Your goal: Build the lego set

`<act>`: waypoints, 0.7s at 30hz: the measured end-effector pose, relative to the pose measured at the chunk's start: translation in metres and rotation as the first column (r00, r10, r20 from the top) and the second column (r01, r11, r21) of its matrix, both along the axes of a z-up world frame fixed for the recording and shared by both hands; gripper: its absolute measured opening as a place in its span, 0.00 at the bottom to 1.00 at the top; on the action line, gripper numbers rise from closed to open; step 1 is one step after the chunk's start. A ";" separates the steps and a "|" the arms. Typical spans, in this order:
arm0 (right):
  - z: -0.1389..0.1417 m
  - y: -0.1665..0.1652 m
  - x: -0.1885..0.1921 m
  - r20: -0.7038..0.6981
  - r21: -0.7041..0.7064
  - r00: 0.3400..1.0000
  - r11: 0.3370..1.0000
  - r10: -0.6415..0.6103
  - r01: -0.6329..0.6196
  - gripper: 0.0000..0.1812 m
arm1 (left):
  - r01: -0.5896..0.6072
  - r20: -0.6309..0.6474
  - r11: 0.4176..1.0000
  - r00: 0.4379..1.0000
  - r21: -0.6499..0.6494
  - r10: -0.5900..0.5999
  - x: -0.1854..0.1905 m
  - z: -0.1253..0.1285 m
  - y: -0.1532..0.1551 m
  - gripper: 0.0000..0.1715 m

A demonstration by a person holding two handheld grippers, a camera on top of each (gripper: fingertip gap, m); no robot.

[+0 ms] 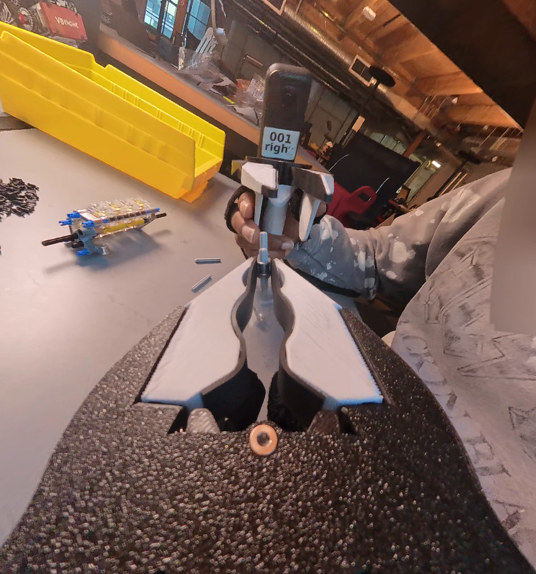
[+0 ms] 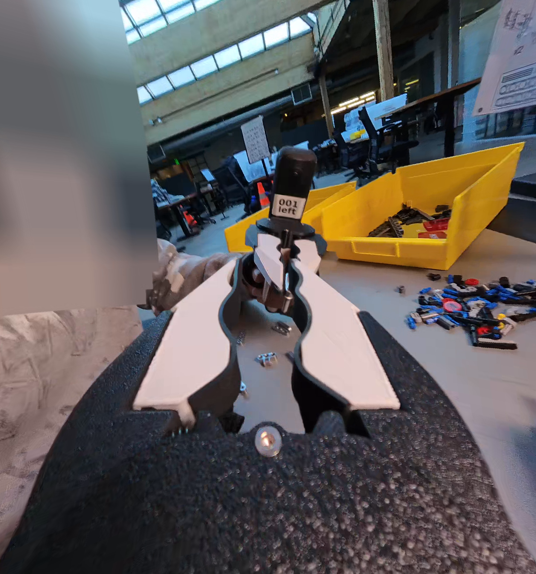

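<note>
Grey axle (image 1: 263, 248) upright, clamped in left tool (image 1: 263, 268) (tips together), right tool (image 2: 286, 273) apart.

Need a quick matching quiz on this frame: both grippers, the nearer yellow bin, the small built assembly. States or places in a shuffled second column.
1. left gripper
2. right gripper
3. nearer yellow bin
4. blue-and-clear assembly

a. holds dark and red parts
b. shut on a grey axle
c. lies alone on the grey table
d. fingers apart, holding nothing

Pairs: 1-b, 2-d, 3-a, 4-c
</note>
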State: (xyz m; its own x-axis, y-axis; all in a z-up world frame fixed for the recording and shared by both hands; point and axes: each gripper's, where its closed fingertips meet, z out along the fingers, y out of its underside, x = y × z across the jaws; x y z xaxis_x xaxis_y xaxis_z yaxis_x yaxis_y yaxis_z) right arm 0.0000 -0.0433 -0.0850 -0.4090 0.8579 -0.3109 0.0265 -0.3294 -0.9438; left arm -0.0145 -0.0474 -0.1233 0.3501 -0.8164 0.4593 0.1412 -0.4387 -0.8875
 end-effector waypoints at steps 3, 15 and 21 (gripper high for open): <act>0.010 0.004 0.003 -0.053 -0.176 0.997 0.983 0.051 -0.060 0.17 | 0.006 0.092 0.998 0.996 -0.060 0.000 0.000 0.003 0.002 0.03; -0.034 0.001 -0.013 0.162 0.103 0.985 0.994 -0.058 0.042 0.13 | -0.002 0.087 1.000 0.996 -0.016 0.003 0.002 0.001 0.003 0.03; -0.035 -0.005 -0.013 0.163 0.123 0.986 0.992 -0.047 0.027 0.07 | 0.003 -0.012 0.998 1.000 0.062 -0.002 0.009 -0.006 -0.001 0.03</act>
State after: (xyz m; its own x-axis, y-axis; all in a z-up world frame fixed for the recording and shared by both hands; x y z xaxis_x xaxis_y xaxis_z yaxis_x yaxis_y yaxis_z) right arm -0.0134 -0.0482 -0.1197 -0.3283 0.9065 -0.2655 0.1751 -0.2177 -0.9602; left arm -0.0059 -0.0487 -0.1288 0.3532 -0.8438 0.4040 0.1298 -0.3834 -0.9144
